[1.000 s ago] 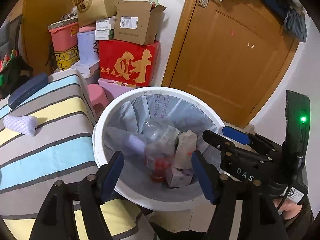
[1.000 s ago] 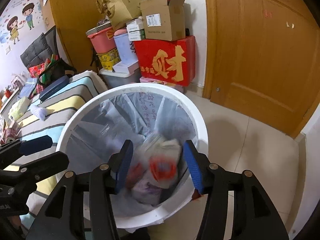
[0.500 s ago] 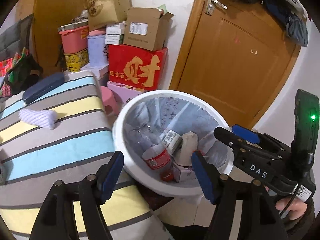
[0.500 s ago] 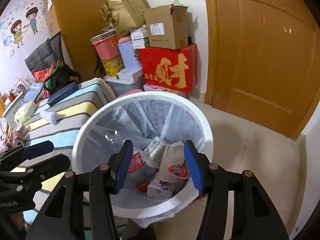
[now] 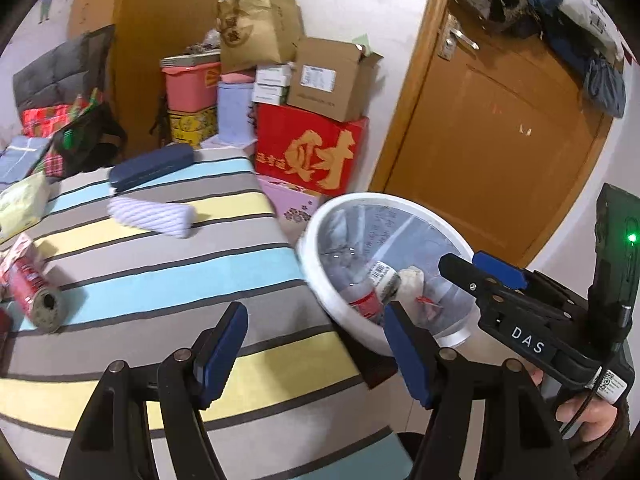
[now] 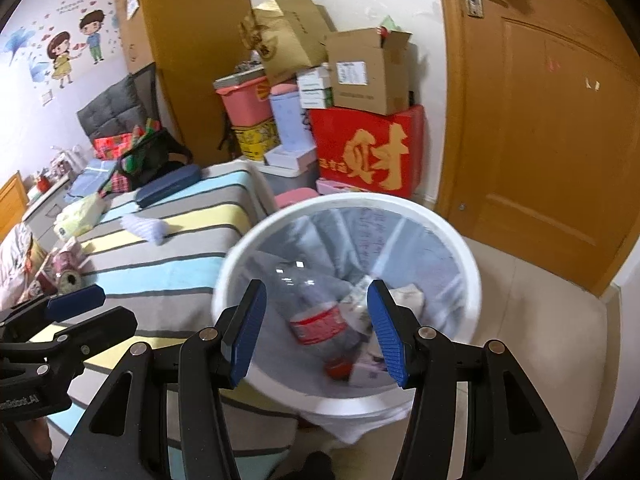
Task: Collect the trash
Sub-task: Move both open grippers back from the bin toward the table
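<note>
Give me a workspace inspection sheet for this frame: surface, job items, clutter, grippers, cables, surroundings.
Surface: striped bed cover.
Job's things: white bin, lined, holds a plastic bottle and cartons; foam sleeve and red roll lie on the bed.
Clutter: dark blue case, yellow-green packet.
Grippers: left gripper and right gripper both open, empty.
Cables: one at the right gripper's handle.
Surroundings: stacked boxes, wooden door.

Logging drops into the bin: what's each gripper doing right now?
Left gripper: open, nothing between its fingers.
Right gripper: open, empty, above the white trash bin.
</note>
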### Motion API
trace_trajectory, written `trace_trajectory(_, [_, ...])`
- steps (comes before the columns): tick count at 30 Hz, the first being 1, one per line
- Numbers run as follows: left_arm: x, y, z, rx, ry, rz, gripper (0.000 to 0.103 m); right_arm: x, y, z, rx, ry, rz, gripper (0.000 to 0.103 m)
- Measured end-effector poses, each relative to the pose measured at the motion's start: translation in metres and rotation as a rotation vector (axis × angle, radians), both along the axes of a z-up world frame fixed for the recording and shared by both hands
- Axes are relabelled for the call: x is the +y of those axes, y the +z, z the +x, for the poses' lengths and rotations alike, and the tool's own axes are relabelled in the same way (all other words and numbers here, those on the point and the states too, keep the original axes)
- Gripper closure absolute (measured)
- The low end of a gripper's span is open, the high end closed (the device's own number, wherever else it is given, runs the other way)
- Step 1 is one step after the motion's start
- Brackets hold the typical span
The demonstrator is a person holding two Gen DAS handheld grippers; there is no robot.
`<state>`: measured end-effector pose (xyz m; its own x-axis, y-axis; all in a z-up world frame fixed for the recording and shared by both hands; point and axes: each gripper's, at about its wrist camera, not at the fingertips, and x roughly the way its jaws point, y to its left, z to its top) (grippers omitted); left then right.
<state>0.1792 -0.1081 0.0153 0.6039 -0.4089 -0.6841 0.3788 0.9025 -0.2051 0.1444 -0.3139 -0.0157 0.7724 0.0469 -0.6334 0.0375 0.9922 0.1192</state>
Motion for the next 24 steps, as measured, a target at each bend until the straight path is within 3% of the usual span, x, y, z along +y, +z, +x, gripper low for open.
trace_trajectory(24, [0.168,0.000,-0.033,-0.043,0.323,0.013,0.032,0.106,0.002,0.006,-0.020,0.185,0.020,0.042])
